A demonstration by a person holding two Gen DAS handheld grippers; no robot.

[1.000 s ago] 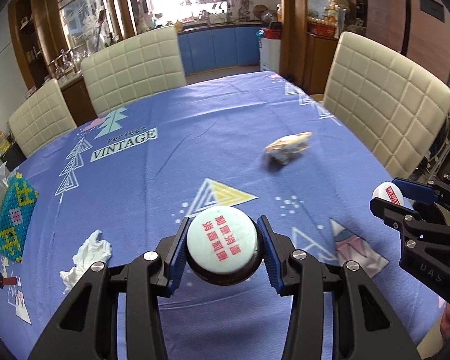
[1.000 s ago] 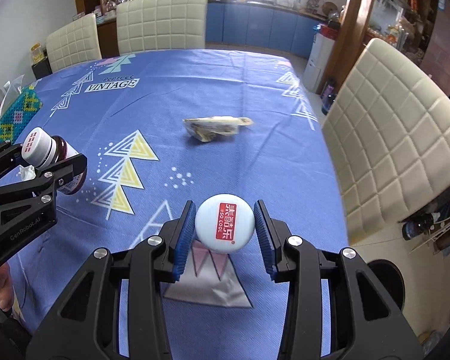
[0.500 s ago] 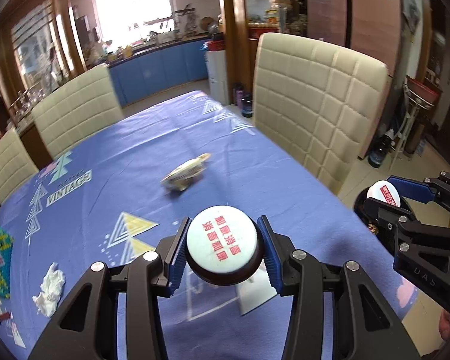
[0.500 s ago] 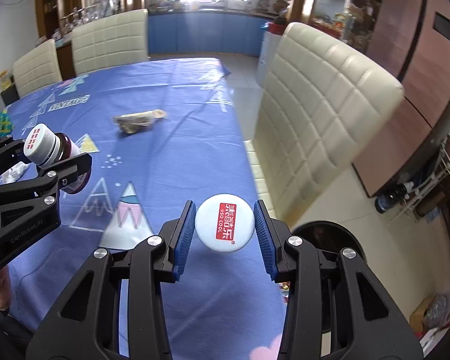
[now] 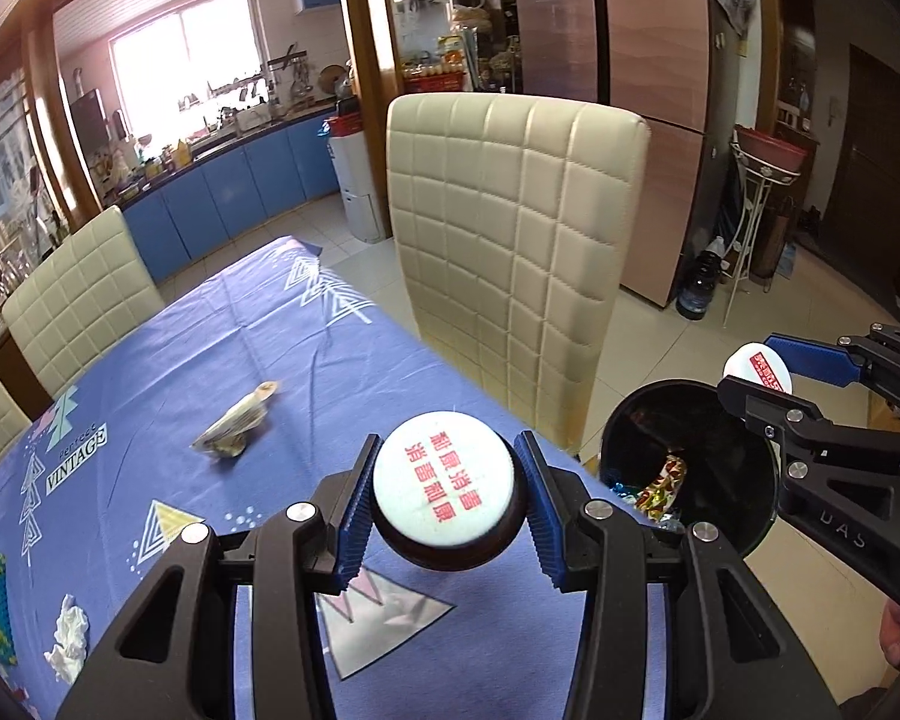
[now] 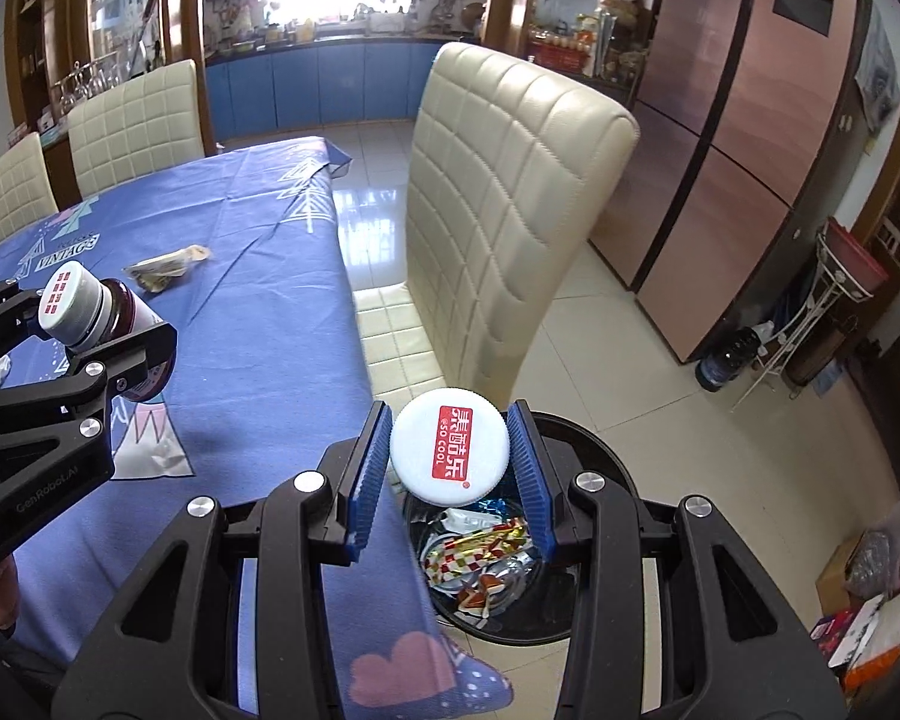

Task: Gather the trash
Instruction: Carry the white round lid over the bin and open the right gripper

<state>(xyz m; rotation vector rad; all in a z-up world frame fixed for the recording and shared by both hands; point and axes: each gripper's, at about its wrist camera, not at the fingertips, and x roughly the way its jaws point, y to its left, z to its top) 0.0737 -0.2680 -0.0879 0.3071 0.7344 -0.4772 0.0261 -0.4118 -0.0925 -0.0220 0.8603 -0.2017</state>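
1. Both sets of jaws are clamped on bottles: the left gripper (image 5: 447, 495) pinches a dark bottle (image 5: 448, 495) with a white cap printed in red, and the right gripper (image 6: 448, 462) pinches a white-capped bottle (image 6: 448, 455) with a red label.
2. The right gripper's bottle hangs above the open black trash bin (image 6: 594, 612), which stands on the floor beside the table edge and holds shiny wrappers (image 6: 480, 552).
3. The left gripper's bottle is over the blue tablecloth (image 5: 222, 396), near the table's edge.
4. On the cloth lie a crumpled wrapper (image 5: 237, 427) and, well apart, a wadded white tissue (image 5: 69, 639).
5. A cream quilted chair (image 5: 510, 252) stands against the table just beyond the bin.
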